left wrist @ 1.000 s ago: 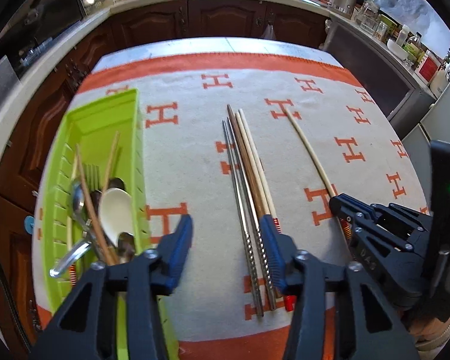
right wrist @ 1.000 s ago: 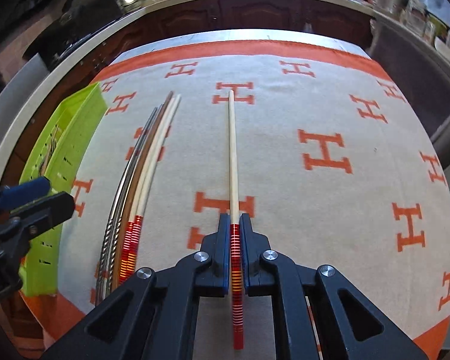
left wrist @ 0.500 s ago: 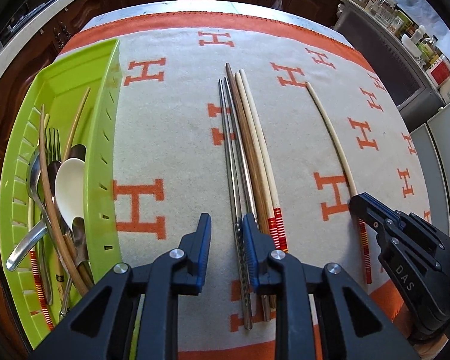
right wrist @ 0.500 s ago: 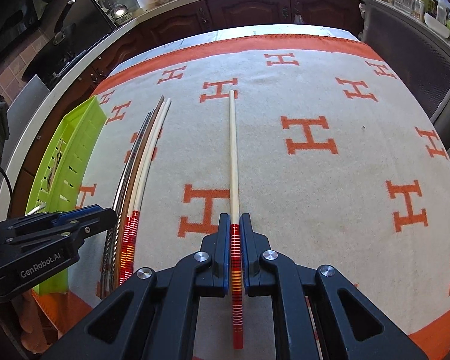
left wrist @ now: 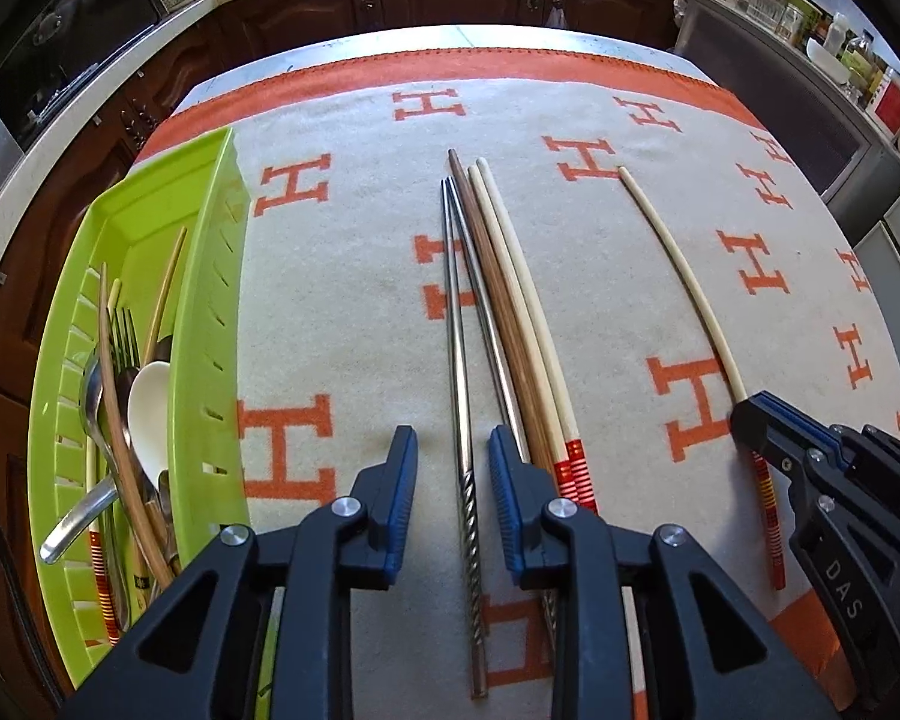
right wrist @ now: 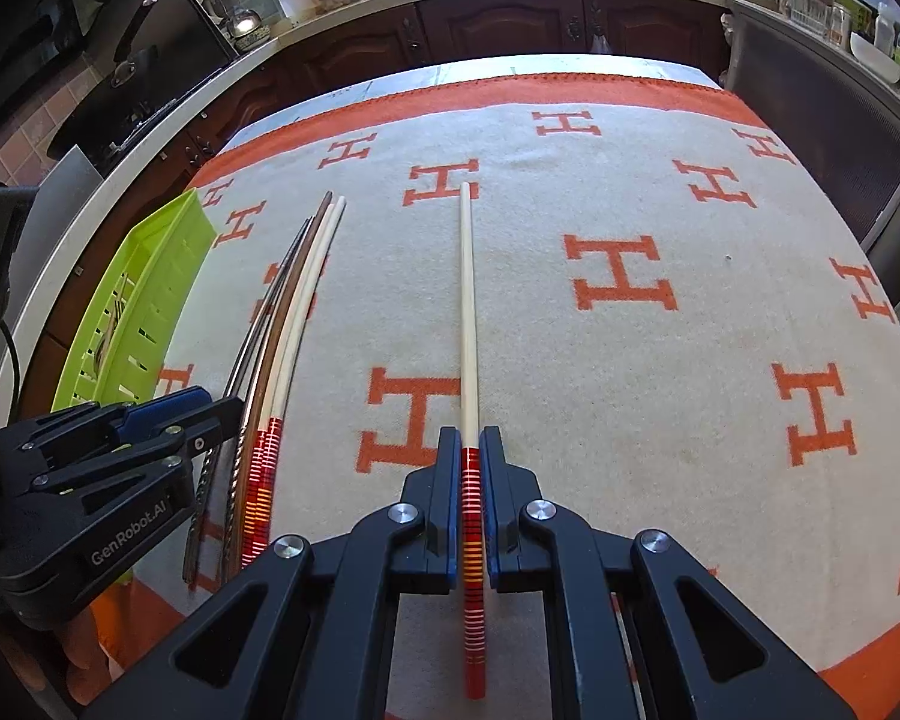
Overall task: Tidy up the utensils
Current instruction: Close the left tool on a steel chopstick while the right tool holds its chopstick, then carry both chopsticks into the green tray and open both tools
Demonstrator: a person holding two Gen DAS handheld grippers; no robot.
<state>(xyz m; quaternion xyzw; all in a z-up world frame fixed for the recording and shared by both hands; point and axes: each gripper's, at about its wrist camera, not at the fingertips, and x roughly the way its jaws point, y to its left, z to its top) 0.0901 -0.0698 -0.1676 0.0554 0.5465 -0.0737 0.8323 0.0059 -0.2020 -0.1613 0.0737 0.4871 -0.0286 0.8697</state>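
- The counter is covered by a cream woven cloth (right wrist: 570, 360) with orange H marks and an orange border; its right half lies bare, with free room.
- A green slotted plastic tray (left wrist: 210, 276) stands at the left edge, holding spoons, a fork and chopsticks.
- The left gripper (left wrist: 453, 498) points steeply down, its fingers narrow but not touching the thin steel chopstick (left wrist: 459, 360) between them.
- Just beside lie another steel stick, a brown wooden one and two cream ones.
- The right gripper (right wrist: 469, 510) clamps the red-banded end of a single cream chopstick (right wrist: 467, 300), flat on the cloth, well apart from the others.
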